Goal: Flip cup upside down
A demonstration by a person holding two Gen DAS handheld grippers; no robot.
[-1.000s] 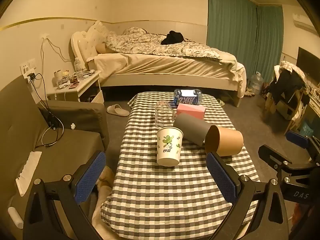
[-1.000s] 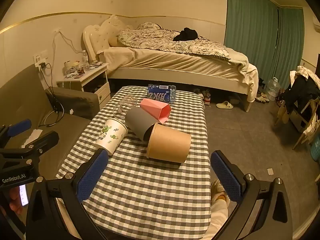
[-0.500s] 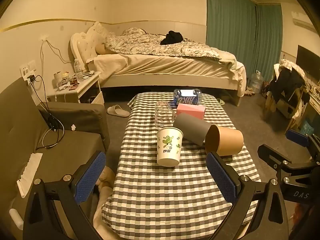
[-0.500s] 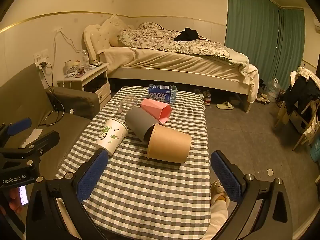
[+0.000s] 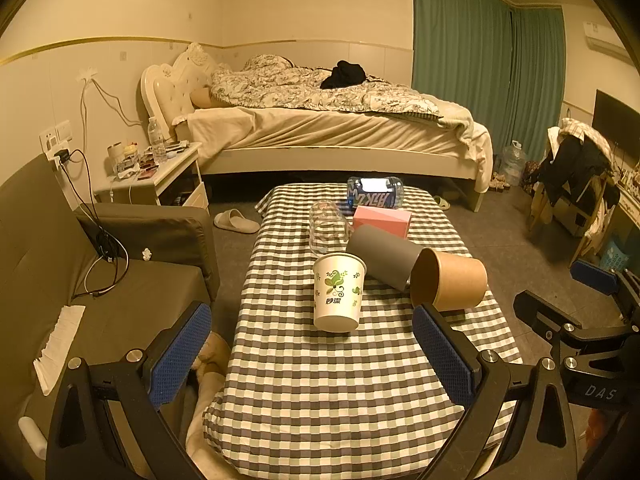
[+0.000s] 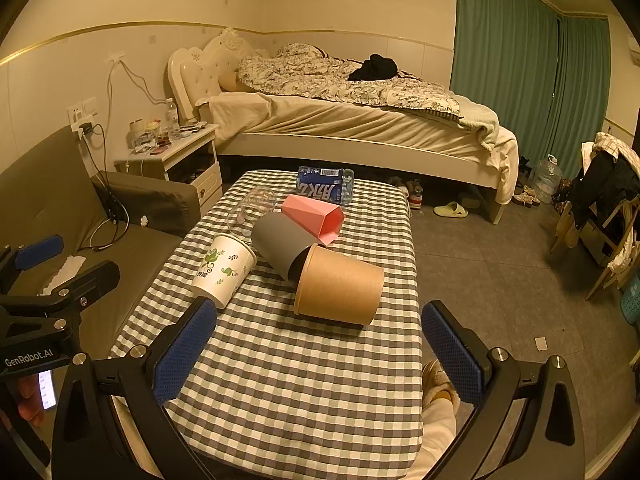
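Nothing is flipped yet: the white paper cup (image 5: 339, 291) is standing upright mid-table (image 5: 320, 392), at twelve o'clock from the left hand-held gripper (image 5: 312, 356), while both hand-held grippers, including the right one (image 6: 316, 354), are hanging spread apart and empty.

Both the left tool (image 5: 312, 356) and right tool (image 6: 318, 352) have black frames, blue textured pads, silver screws; trousers look pale, perhaps cream.

we note a low bench (image 5: 328, 392) under grey-and-white checked cloth. on it: a white leaf-print paper cup (image 5: 338, 292) upright; a grey tube (image 5: 382, 258), a brown paper cup (image 5: 450, 278), a pink box (image 5: 382, 221), a clear glass (image 5: 326, 230) on their sides; a blue-wrapped bottle pack (image 5: 374, 196) at the far end.
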